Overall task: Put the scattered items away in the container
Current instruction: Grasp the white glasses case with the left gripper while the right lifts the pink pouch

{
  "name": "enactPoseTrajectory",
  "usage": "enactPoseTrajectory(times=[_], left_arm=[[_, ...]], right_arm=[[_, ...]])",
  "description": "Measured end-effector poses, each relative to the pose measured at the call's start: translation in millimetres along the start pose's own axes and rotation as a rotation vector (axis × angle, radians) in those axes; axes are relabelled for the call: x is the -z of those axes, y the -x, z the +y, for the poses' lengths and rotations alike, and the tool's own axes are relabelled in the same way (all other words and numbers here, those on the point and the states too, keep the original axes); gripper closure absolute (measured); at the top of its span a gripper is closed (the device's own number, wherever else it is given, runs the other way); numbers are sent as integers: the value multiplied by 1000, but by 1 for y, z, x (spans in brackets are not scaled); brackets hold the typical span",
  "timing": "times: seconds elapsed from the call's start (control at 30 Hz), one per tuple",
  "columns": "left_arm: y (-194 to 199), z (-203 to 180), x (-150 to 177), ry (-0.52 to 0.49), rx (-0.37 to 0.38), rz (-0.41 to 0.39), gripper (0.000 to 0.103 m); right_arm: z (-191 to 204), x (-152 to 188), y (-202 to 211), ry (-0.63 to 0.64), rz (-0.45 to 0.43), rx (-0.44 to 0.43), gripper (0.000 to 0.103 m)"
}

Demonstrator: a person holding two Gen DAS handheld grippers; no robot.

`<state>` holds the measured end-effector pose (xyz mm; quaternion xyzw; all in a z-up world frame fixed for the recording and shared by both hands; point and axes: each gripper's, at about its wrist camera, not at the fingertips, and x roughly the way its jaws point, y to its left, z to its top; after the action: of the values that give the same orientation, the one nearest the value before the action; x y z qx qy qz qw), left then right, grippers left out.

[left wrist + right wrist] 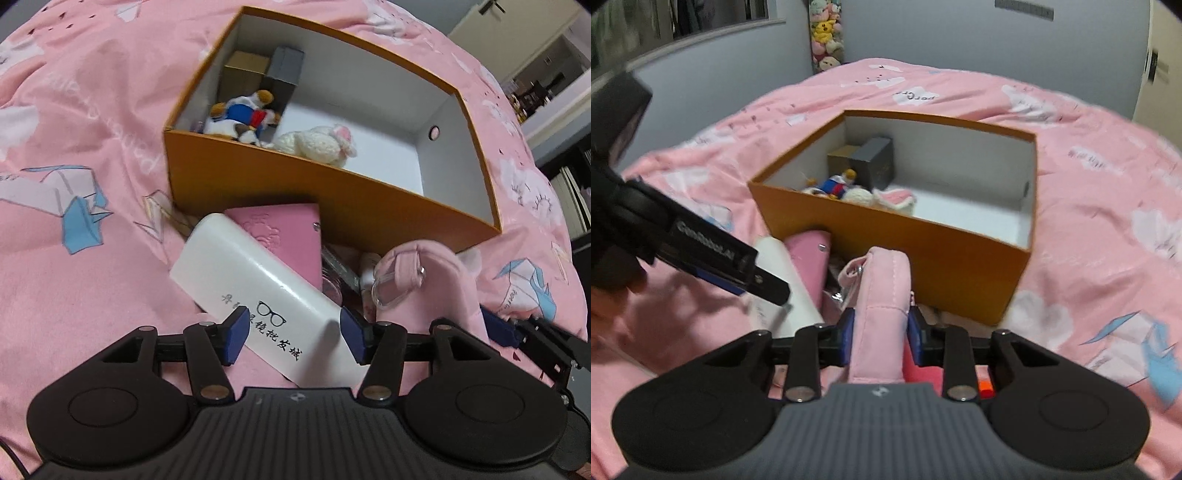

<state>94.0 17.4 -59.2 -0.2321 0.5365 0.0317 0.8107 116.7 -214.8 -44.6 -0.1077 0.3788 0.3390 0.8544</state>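
Box (280,177), orange, open top, sits on pink bed cover (92,110) w/ 2 soft toys (314,144) + 2 small boxes (284,70) inside at 10 o'clock. White glasses case (229,266) lies btwn spread pads of left claw (291,332), not gripped. Right claw (881,336) clenched on pink pouch (882,295), at box's 6 o'clock.

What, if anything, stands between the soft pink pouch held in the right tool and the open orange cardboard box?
Only the box's own near wall: the soft pink fabric pouch, gripped by the right tool, sits below its rim and must be lifted over it. The floor behind that wall looks bare.
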Motion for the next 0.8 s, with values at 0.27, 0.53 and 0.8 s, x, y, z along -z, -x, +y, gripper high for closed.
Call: enactPoseTrajectory(times=[0.27,0.53,0.8], left_arm=[[12,14,-1,50,-11,-24,40],[12,15,2,45,-4,-17,40],[17,20,0,69,9,-30,40]], right_arm=[[-8,-3,5,-179,11,-227,76],[-1,-1,-15,-148,81,-186,71],[-7,6,-34,-184,128,-170,70]])
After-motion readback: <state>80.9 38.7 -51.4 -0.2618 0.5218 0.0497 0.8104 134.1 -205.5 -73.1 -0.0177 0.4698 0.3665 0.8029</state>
